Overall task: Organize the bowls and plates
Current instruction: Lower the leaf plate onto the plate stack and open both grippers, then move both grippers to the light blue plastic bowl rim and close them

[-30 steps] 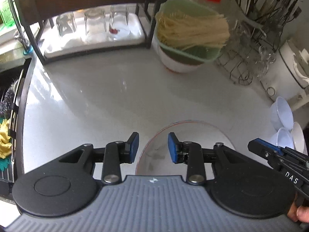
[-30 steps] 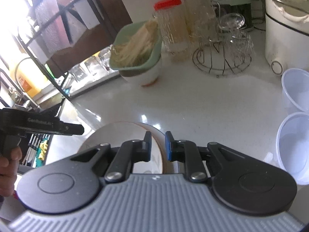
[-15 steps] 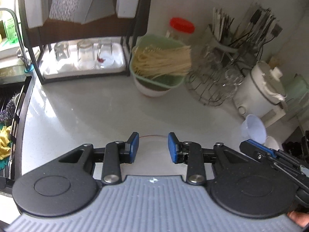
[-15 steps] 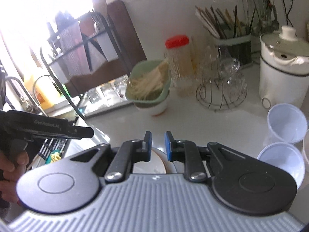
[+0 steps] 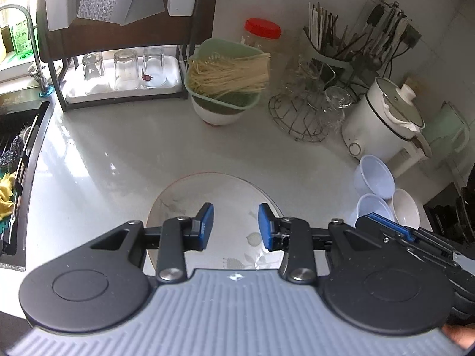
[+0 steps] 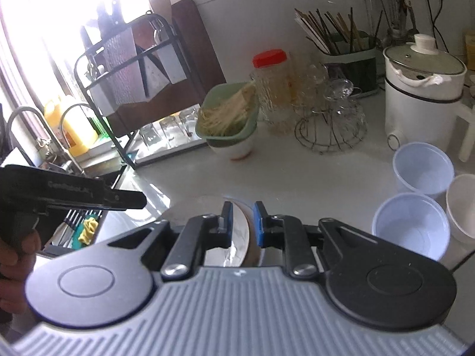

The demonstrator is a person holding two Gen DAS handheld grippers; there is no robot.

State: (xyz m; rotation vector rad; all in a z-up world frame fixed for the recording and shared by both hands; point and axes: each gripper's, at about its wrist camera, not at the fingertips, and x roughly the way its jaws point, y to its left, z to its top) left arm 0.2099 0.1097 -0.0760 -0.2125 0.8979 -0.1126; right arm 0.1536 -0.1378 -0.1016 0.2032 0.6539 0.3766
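A white plate [image 5: 213,201] with a brown rim and leaf pattern shows low over the grey counter in the left wrist view. My left gripper [image 5: 235,225] is open above it, holding nothing. My right gripper [image 6: 242,222] is shut on the plate's rim [image 6: 240,237] and holds the plate tilted. Two translucent plastic bowls [image 6: 412,225] [image 6: 423,167] and a white bowl [image 6: 461,204] stand to the right. They also show in the left wrist view [image 5: 374,175].
A white bowl with a green strainer of noodles [image 5: 225,86] stands at the back. A wire rack of glasses [image 5: 308,109], a white cooker [image 5: 383,121], a utensil holder [image 5: 341,47] and a glass shelf [image 5: 124,71] line the back. The sink [image 5: 14,160] is at left.
Both grippers have pulled back and risen, so more of the counter shows. The plate now shows wider under the left gripper, still held by the right gripper.
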